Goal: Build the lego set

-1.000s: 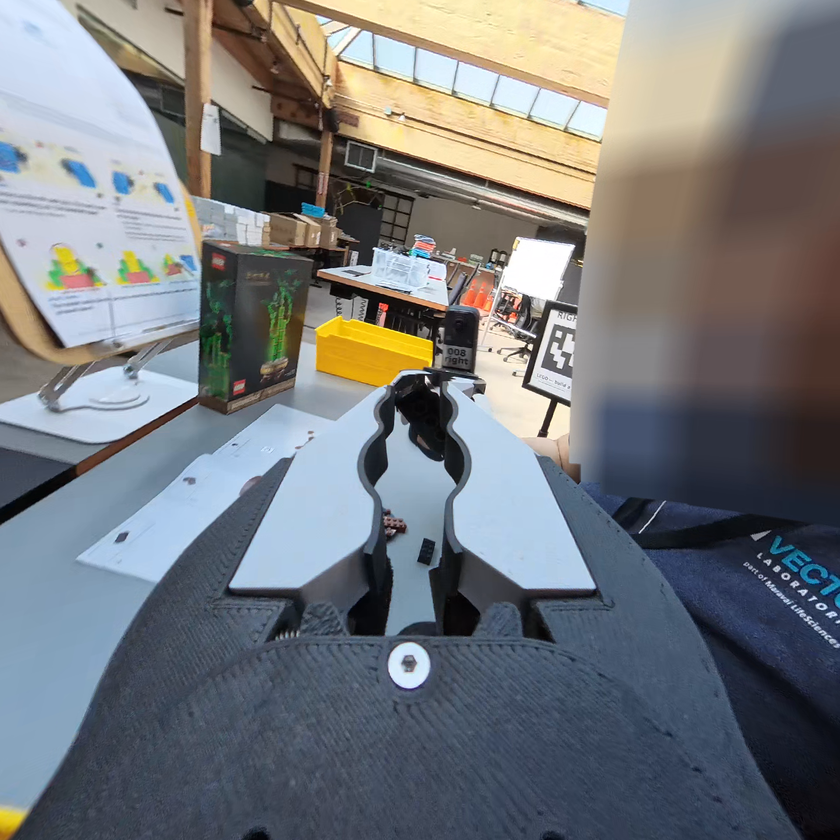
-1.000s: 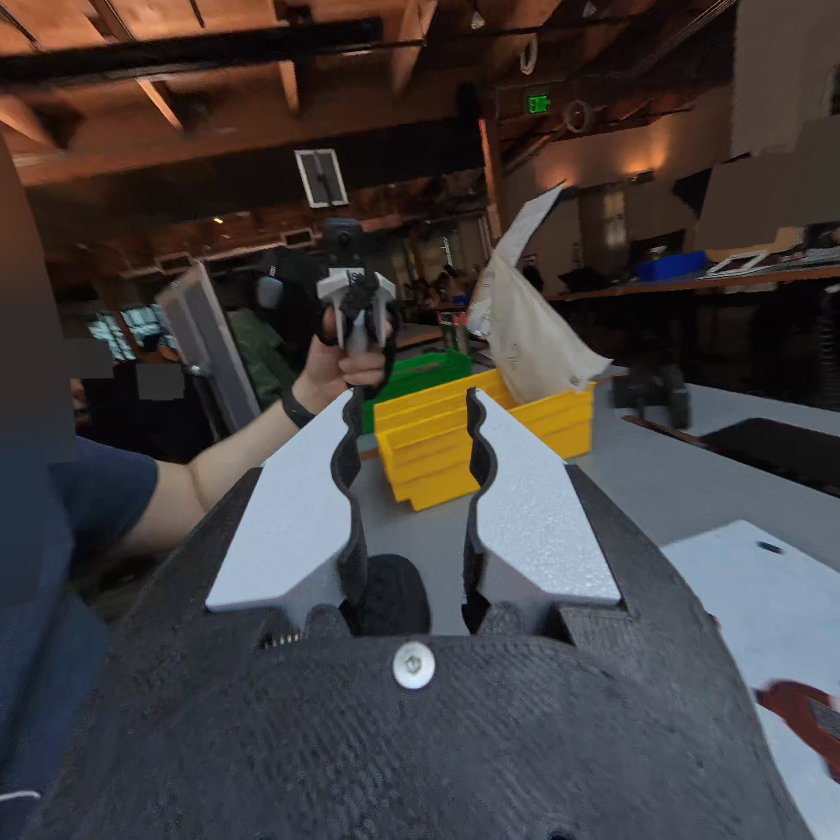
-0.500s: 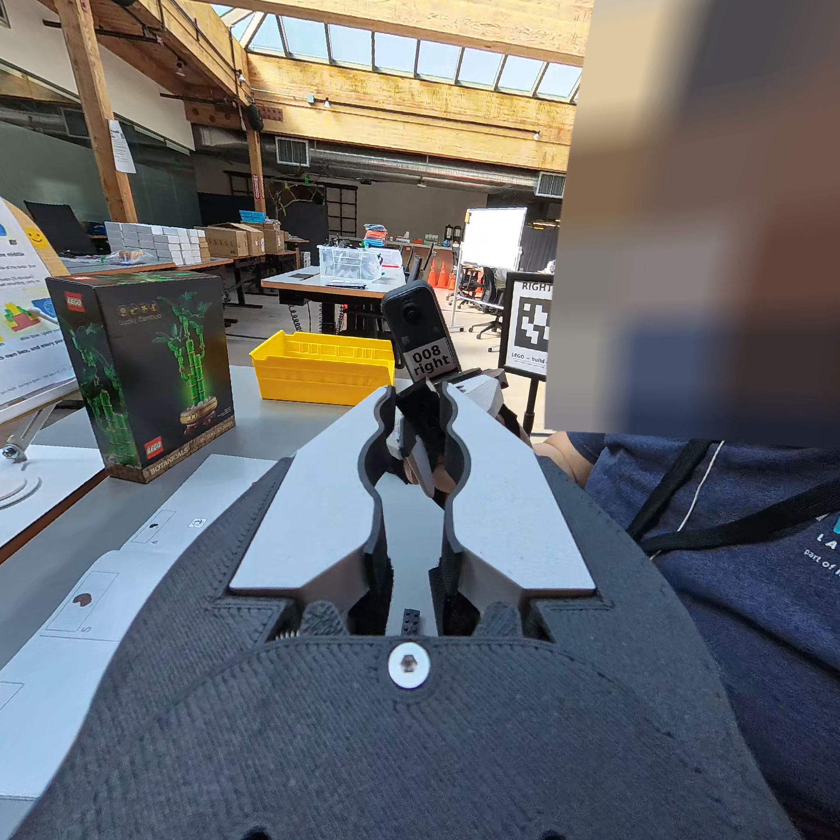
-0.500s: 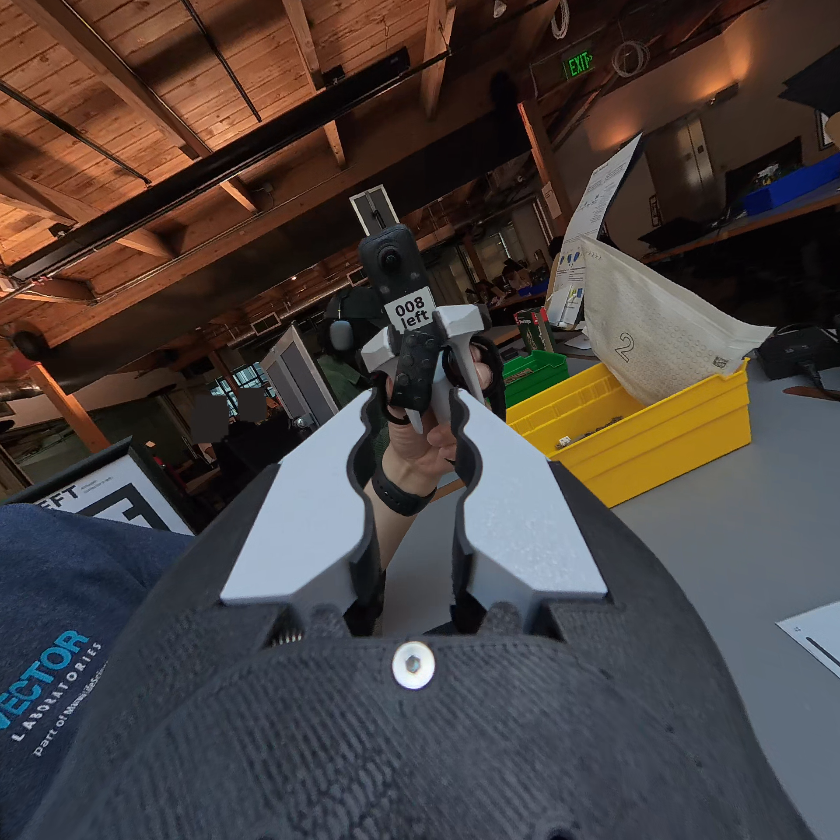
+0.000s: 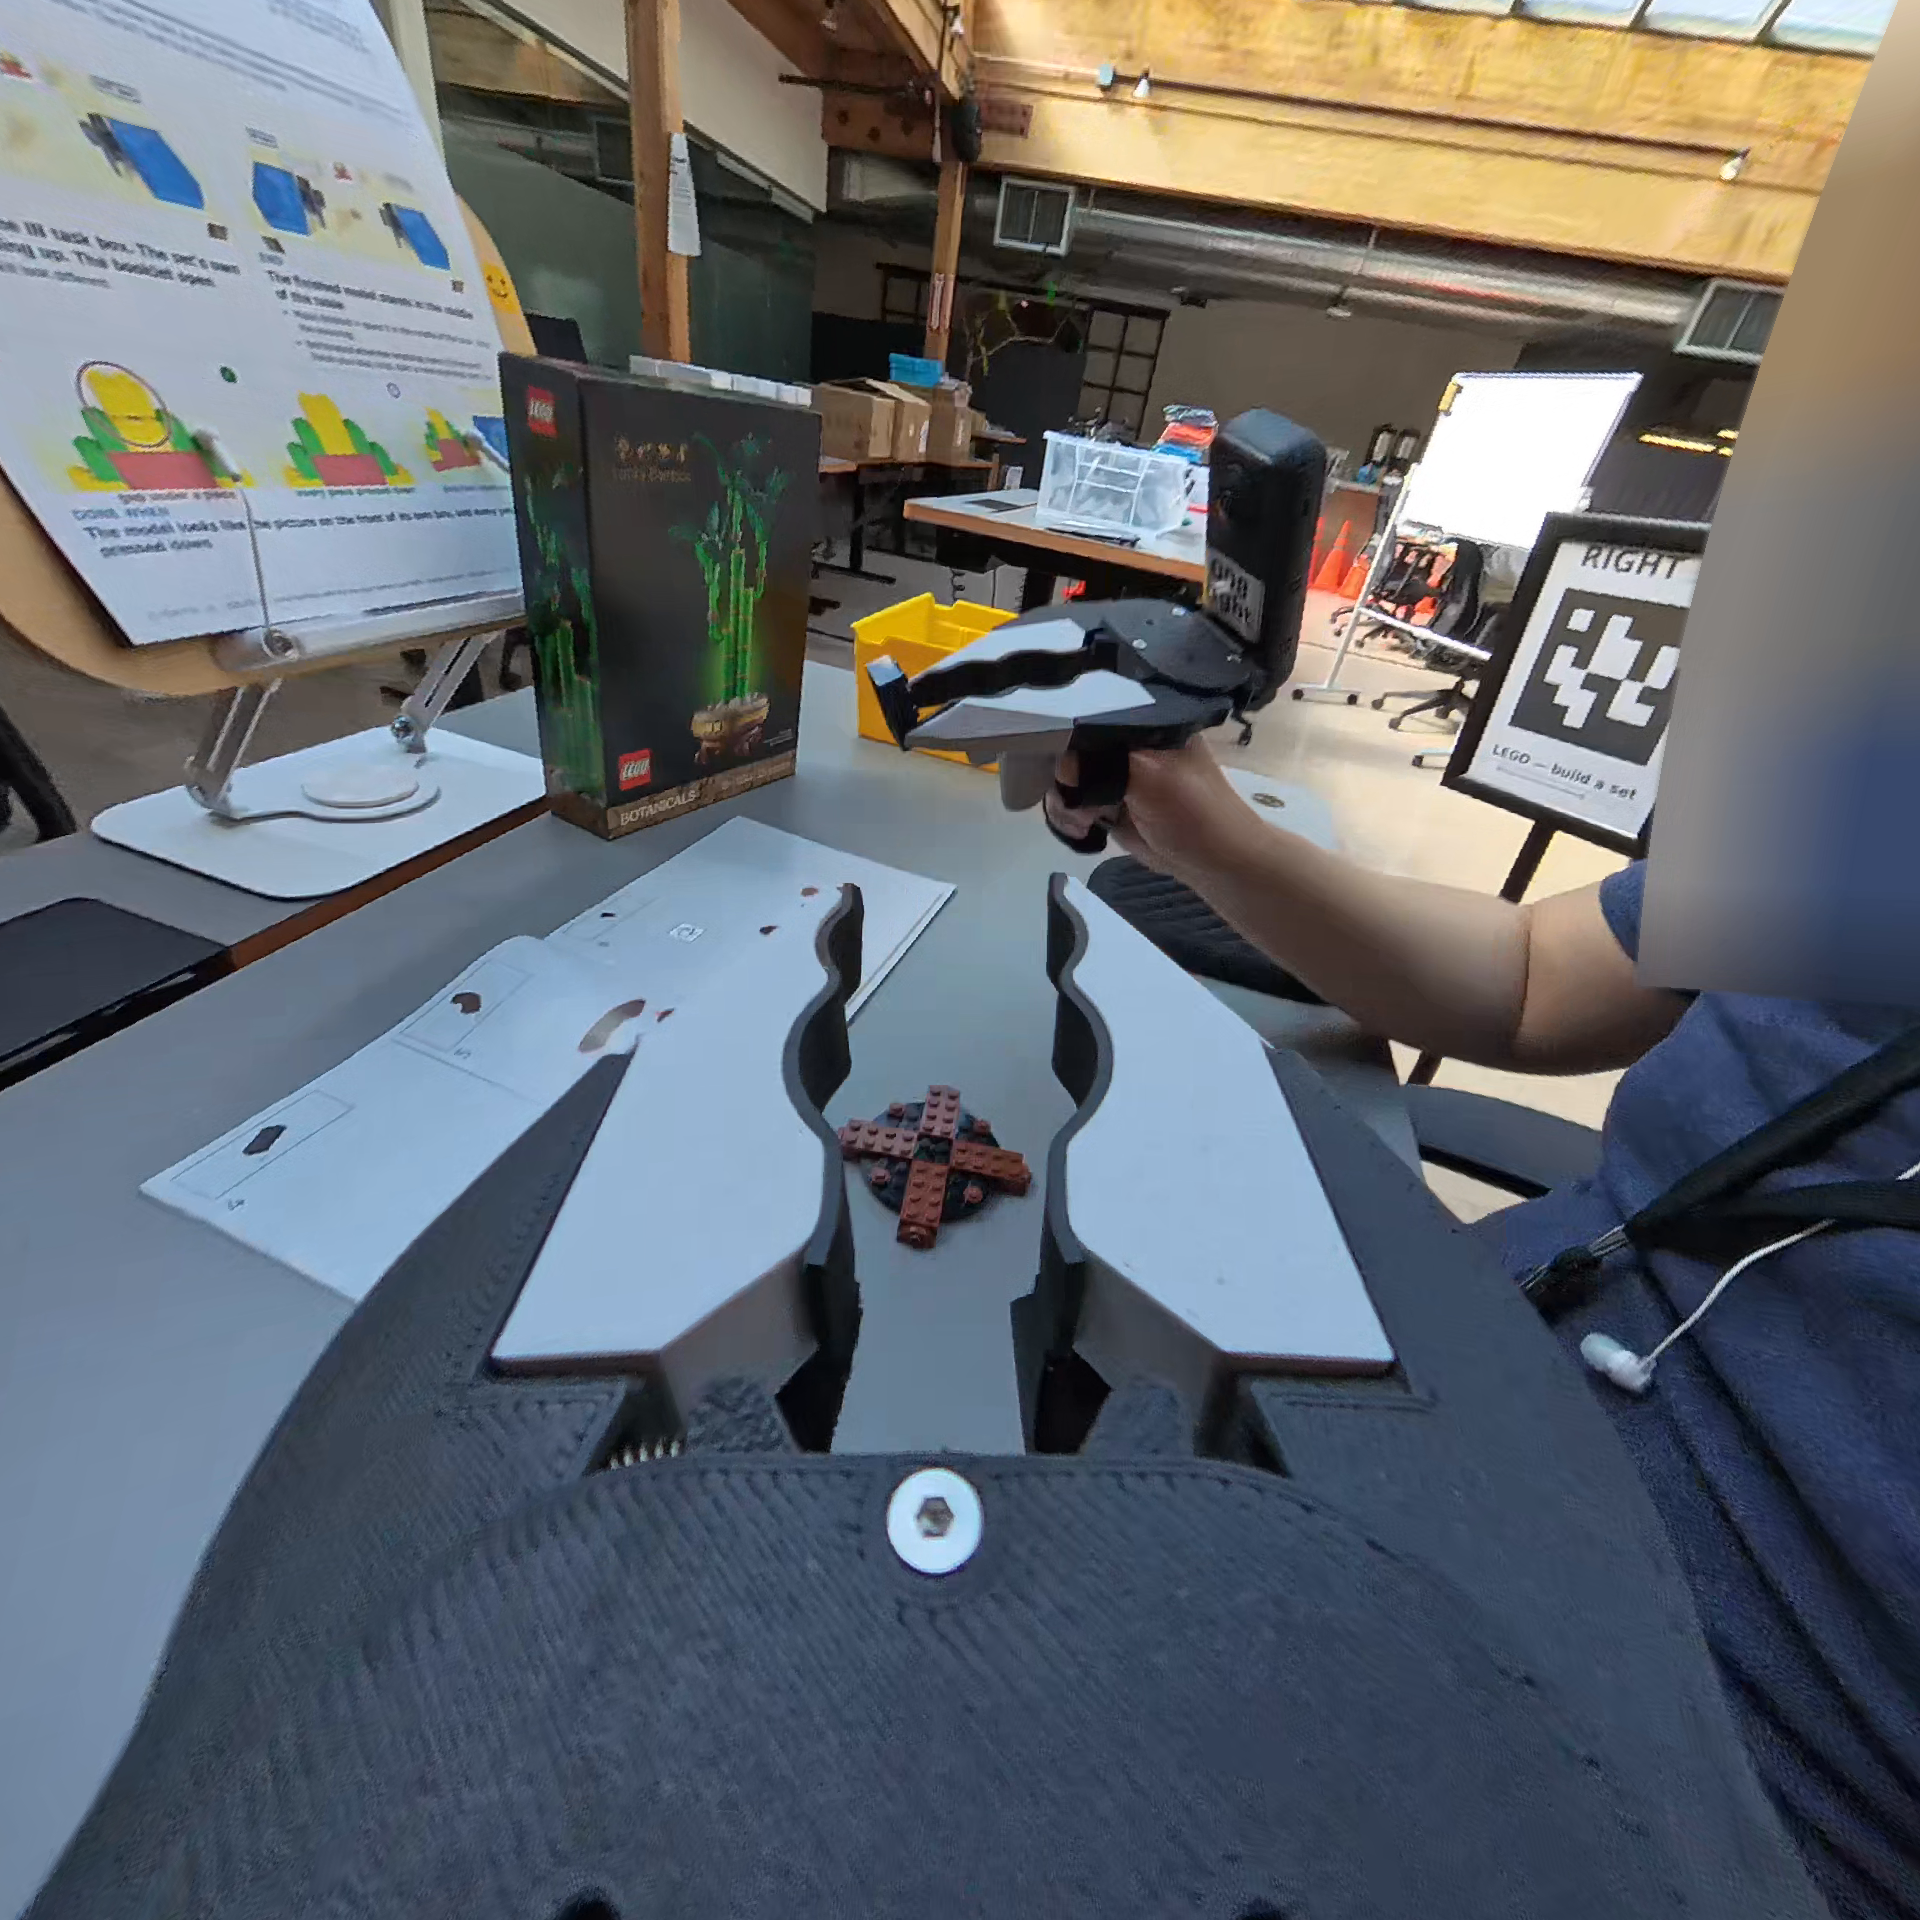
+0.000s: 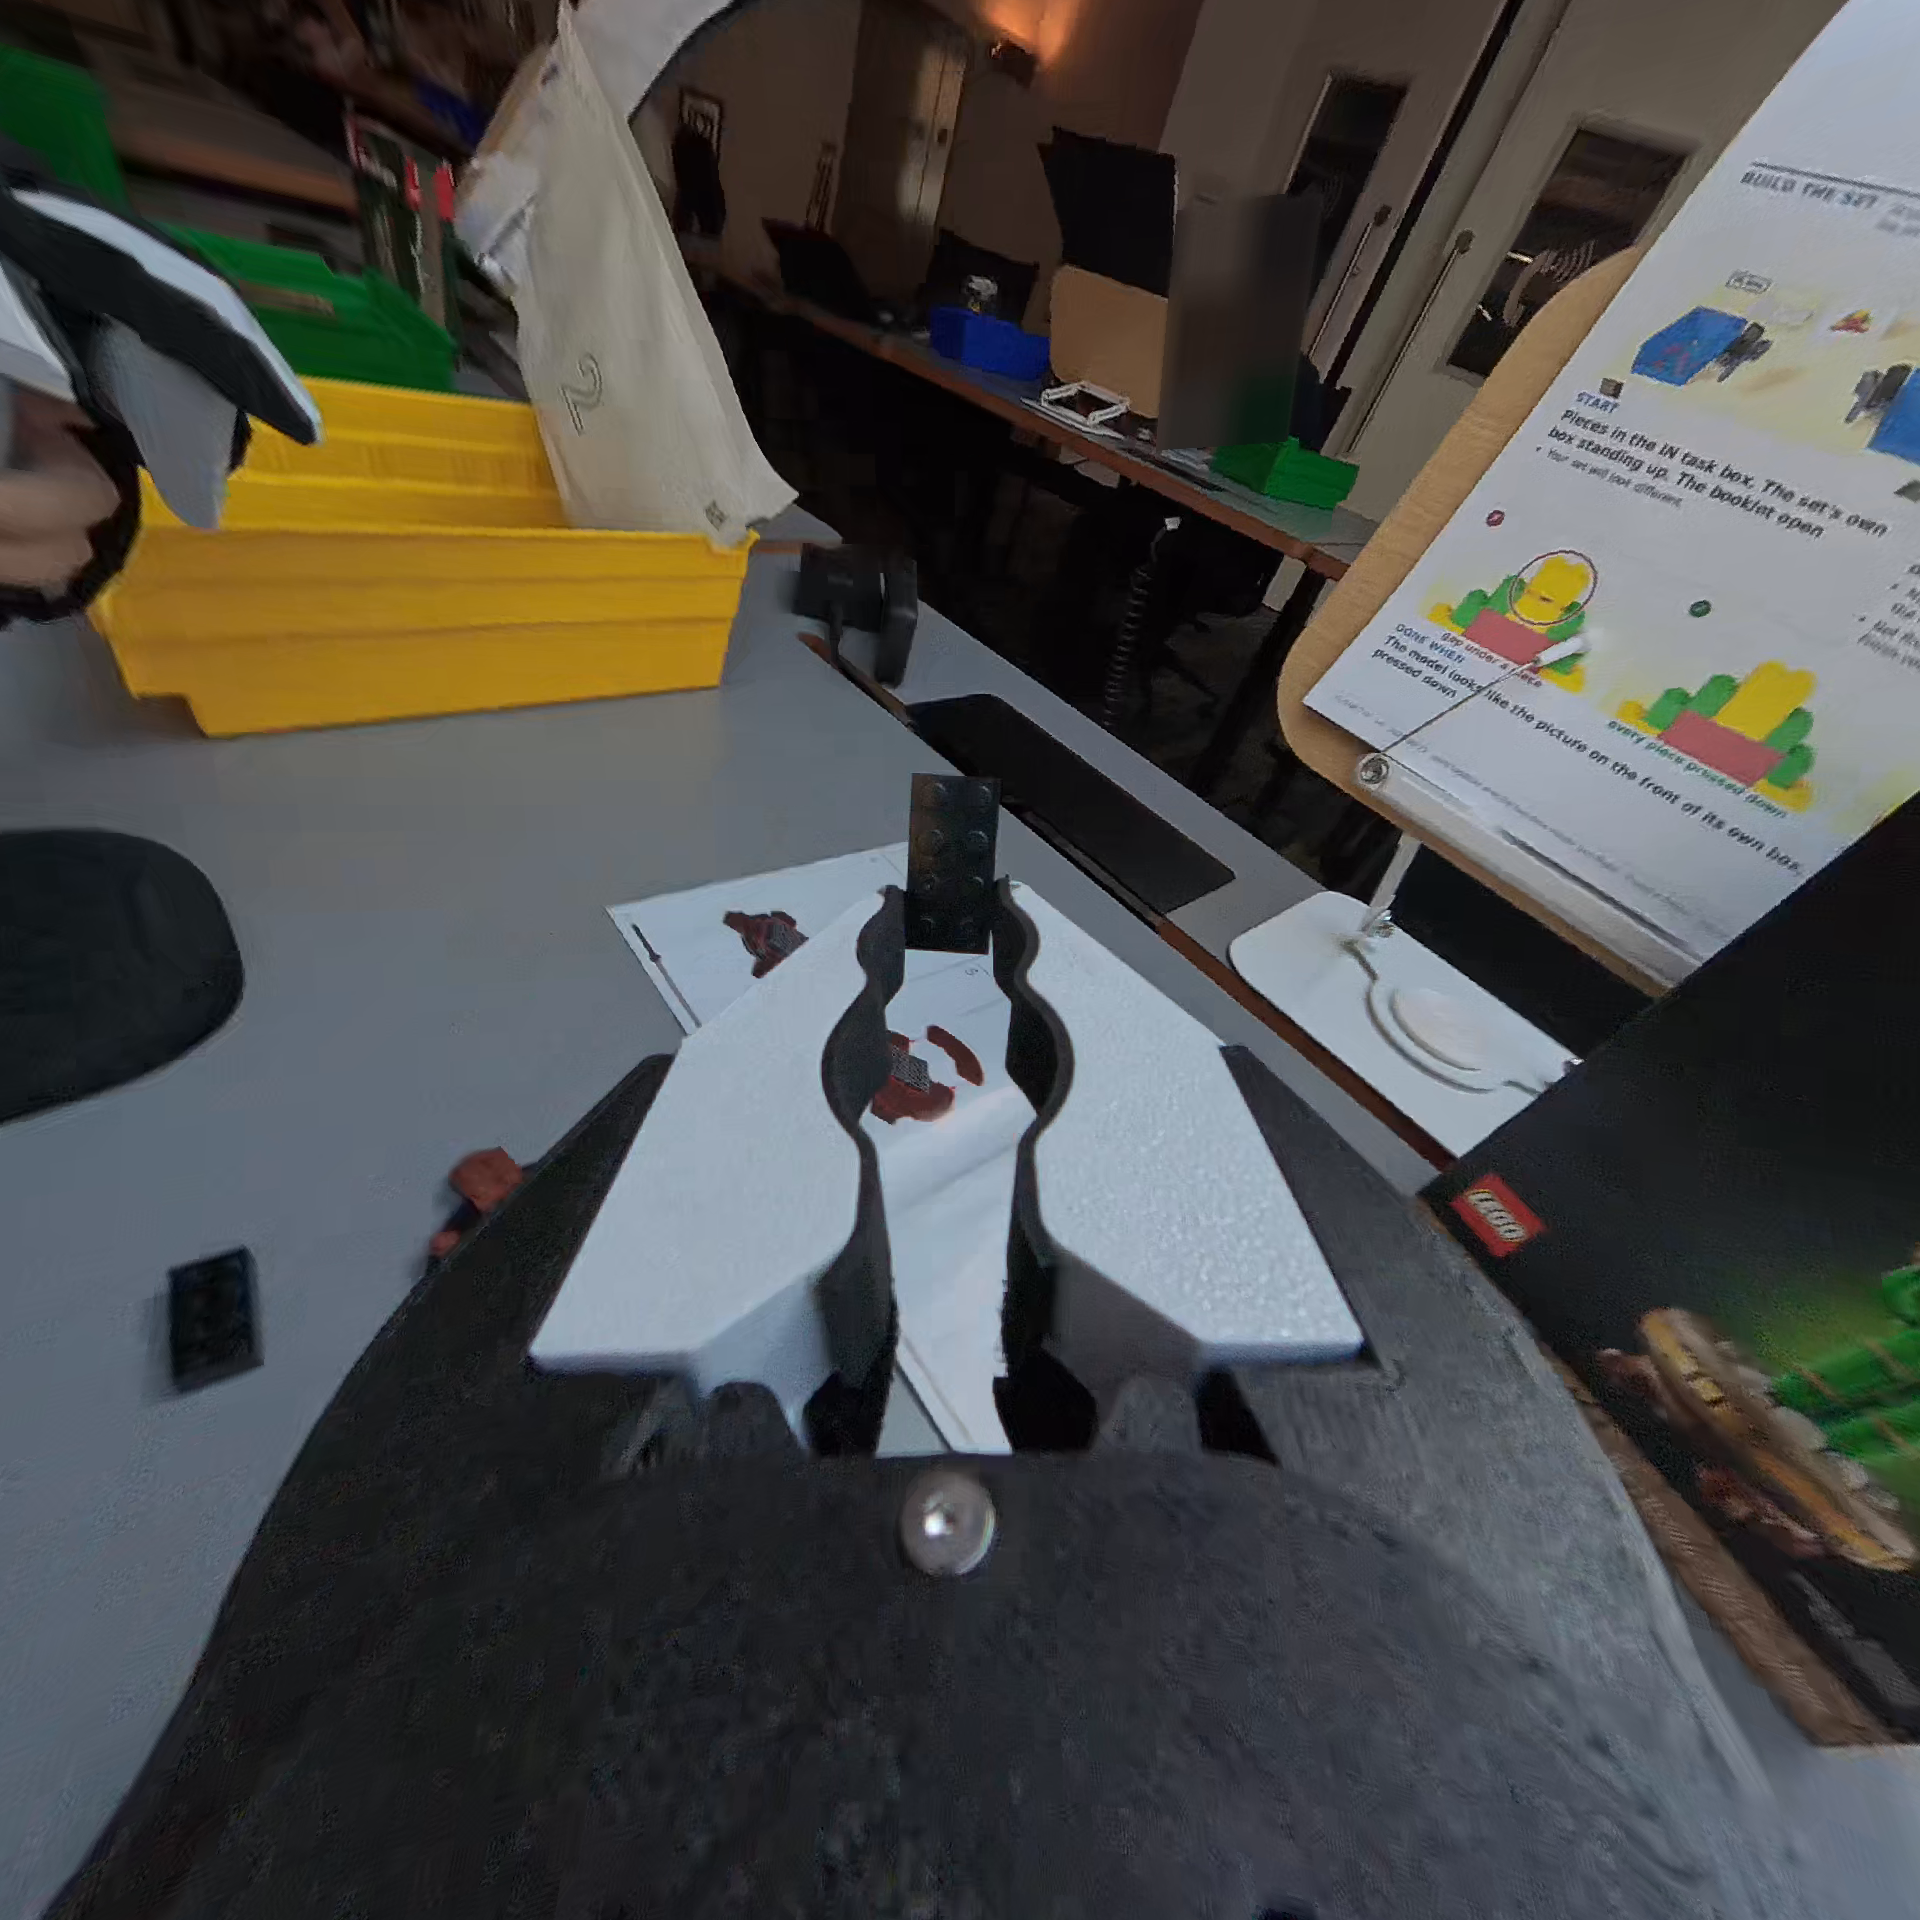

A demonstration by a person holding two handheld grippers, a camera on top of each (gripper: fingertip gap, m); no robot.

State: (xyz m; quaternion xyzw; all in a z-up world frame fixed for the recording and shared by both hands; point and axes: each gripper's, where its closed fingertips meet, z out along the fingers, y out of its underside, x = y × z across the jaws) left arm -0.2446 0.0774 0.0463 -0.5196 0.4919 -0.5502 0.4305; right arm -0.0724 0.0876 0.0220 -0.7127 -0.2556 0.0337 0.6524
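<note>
Grey table [image 5: 156, 1403] in a timber-roofed workshop, skylights overhead

L wrist view: left gripper [image 5: 951, 914] hangs over the table, jaws released with a wide gap, nothing between them. Seen through the gap, flat on the table: partial build [image 5: 933, 1158], a dark round plate w/ reddish-brown plates crossed on top. White instruction sheets [image 5: 436, 1101] lie just left of it, partly under the left finger. Set box [image 5: 665, 592] stands upright farther back, yellow bin [image 5: 925, 644] behind it, instruction board on a stand [image 5: 239, 312] at far left. Right gripper [image 5: 891, 707] held up in the air by a hand [image 5: 1153, 810], tip pointing left, small dark piece at its tip; detail poor from here

R wrist view: right gripper [image 6: 948, 904] clenched on a black studded plate [image 6: 951, 862], which sticks out past the fingertips. Below: instruction sheets [image 6: 727, 925] w/ brown printed parts. Loose black plate [image 6: 213, 1314] on the table at lower left, well apart from the gripper; a reddish-brown piece [image 6: 483, 1179] nearer, prob. part of the build, blurred. Yellow bin [image 6: 436, 623] w/ a white paper bag [image 6: 623, 312] at upper left, set box [image 6: 1714, 1299] at right edge
</note>
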